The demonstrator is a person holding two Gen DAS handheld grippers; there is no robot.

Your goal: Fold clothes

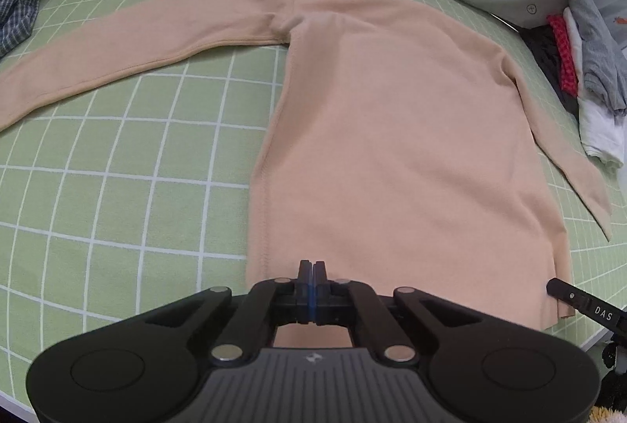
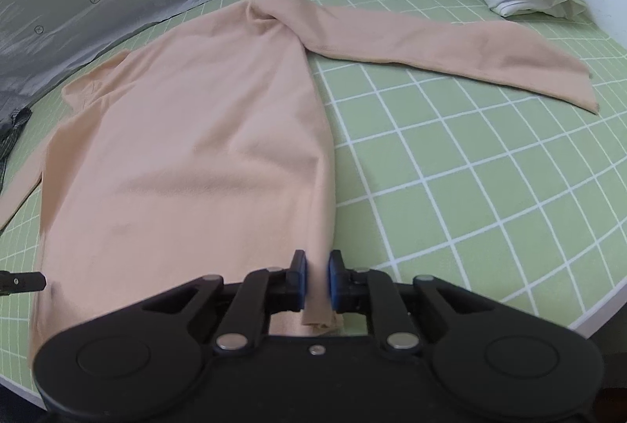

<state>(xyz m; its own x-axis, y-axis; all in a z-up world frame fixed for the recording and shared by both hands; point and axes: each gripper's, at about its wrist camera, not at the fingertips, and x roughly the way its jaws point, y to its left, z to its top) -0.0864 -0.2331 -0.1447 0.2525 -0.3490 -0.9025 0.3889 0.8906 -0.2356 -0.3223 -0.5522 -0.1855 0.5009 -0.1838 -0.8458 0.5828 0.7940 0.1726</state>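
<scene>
Hem was the nearest part of the peach long-sleeved top (image 1: 392,117) to both tools — the garment lay flat on the green checked sheet (image 1: 117,187), its long axis running straight away from the hem towards the collar at the far end. The left gripper (image 1: 312,268) sat over the hem's left part with its jaws pressed fully together; whether any cloth was pinched between them I could not tell. The right gripper (image 2: 317,266) stood at the hem's right corner, jaws narrow, with a fold of the fabric's edge between the blue pads (image 2: 301,282). Each sleeve stretched out sideways, well apart from either tool. Judging by this, the next move would carry the hem away from the person, up along the body towards the collar.
</scene>
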